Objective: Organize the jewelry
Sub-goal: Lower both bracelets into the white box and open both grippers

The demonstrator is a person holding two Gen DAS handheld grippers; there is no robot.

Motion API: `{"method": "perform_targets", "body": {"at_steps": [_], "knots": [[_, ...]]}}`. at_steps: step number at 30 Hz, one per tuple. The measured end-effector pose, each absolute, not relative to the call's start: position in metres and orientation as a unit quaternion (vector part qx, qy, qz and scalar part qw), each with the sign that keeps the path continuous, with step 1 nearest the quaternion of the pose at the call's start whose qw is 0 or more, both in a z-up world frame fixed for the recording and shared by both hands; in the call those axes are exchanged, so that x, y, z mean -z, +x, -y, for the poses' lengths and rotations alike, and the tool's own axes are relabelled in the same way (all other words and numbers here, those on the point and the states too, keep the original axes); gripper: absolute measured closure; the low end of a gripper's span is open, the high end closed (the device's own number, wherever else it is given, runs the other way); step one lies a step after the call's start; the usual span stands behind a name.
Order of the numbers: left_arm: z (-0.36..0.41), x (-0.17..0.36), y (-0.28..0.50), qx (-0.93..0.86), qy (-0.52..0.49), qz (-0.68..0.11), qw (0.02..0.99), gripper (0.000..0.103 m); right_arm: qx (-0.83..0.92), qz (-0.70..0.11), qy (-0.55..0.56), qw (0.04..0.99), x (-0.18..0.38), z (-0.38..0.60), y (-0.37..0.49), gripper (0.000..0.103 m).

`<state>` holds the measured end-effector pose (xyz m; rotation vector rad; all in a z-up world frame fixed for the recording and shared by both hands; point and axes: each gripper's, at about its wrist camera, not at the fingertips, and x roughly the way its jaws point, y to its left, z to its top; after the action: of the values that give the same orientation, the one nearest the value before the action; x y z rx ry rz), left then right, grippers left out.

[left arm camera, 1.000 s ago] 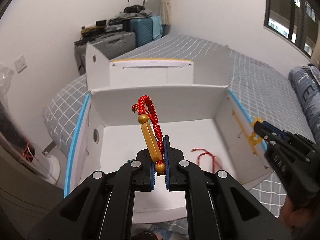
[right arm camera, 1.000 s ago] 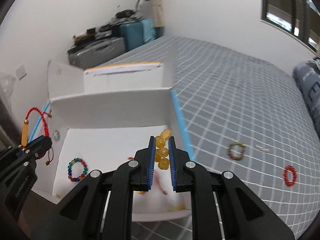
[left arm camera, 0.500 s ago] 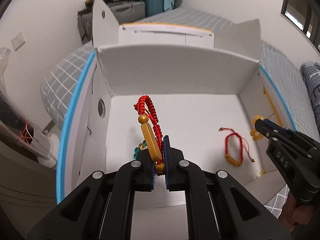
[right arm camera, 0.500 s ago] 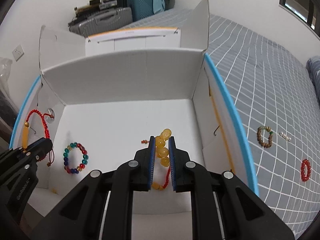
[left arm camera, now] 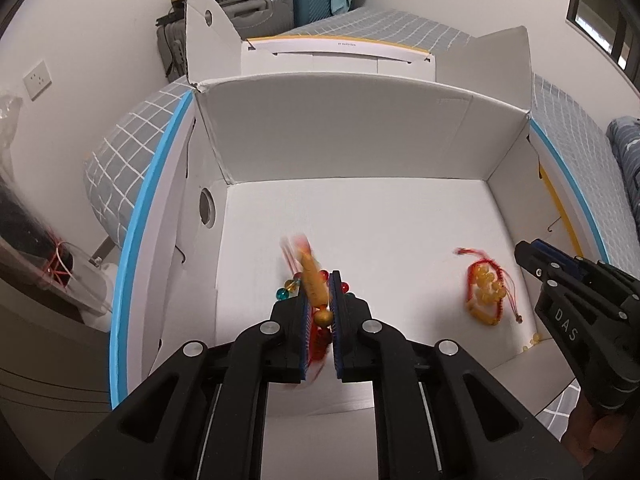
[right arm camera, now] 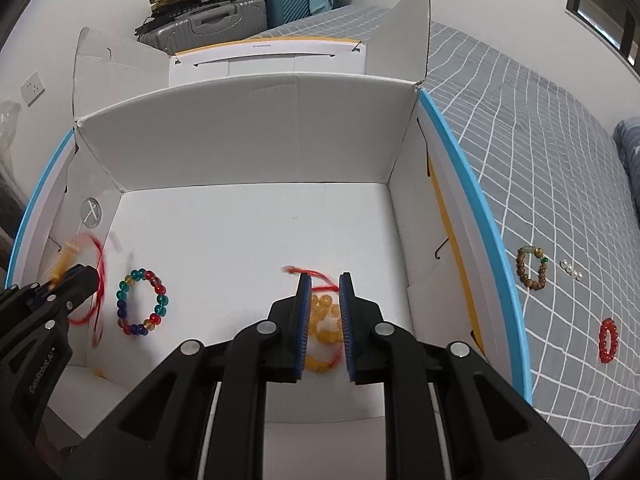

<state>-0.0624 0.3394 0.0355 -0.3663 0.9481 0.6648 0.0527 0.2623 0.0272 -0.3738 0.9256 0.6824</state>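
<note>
Nearest, at the left gripper: jaws just eased apart, no longer clenched. Found between them, blurred and tilted: the red cord bracelet with its gold tube, apparently slipping free above the box floor.

At the right gripper: jaws likewise just opened, released, gripping nothing. Seen below the gap, lying on the floor of the box: the amber bead bracelet, atop a second red cord.

Judged as the step in hand: 2 simultaneous drops into the box. Recommend opening wider before lifting, then withdrawing straight up and clear of the cords, to avoid snagging a loop on a pad. Recommend keeping clear of the multicolour bead bracelet just beside the left gripper.

Farther out, on the checked bedspread, well apart from the box: a brown bead bracelet, 3 small clear beads and a red bead bracelet, not yet collected.
</note>
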Motion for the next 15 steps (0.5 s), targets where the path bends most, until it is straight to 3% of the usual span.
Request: {"method": "perform_targets", "body": {"at_steps": [2,4,5,7,10,15], "knots": [[-0.34,-0.037,-0.064,-0.313,-0.174,-0.442,0.823,0.078,-0.323,-0.43,-0.174,0.825,-0.029,-0.262,0.051,0.065],[-0.339,-0.041,-0.066,-0.314,-0.173,-0.434,0.827,0.055,-0.323,-0.42,-0.172,0.831,-0.034,-0.26,0.048,0.046],[-0.338,-0.045,-0.068,-0.313,-0.172,-0.426,0.831,0.05,-0.319,-0.41,-0.17,0.837,-0.039,-0.258,0.046,0.038],[-0.337,-0.049,-0.07,-0.314,-0.17,-0.418,0.835,0.038,-0.315,-0.396,-0.168,0.846,-0.046,-0.255,0.044,0.029],[-0.337,-0.053,-0.073,-0.319,-0.166,-0.413,0.837,0.028,-0.313,-0.383,-0.161,0.854,-0.054,-0.25,0.041,0.017],[-0.337,-0.057,-0.077,-0.333,-0.155,-0.401,0.839,0.016,-0.303,-0.382,-0.149,0.86,-0.053,-0.245,0.044,0.011]]}}
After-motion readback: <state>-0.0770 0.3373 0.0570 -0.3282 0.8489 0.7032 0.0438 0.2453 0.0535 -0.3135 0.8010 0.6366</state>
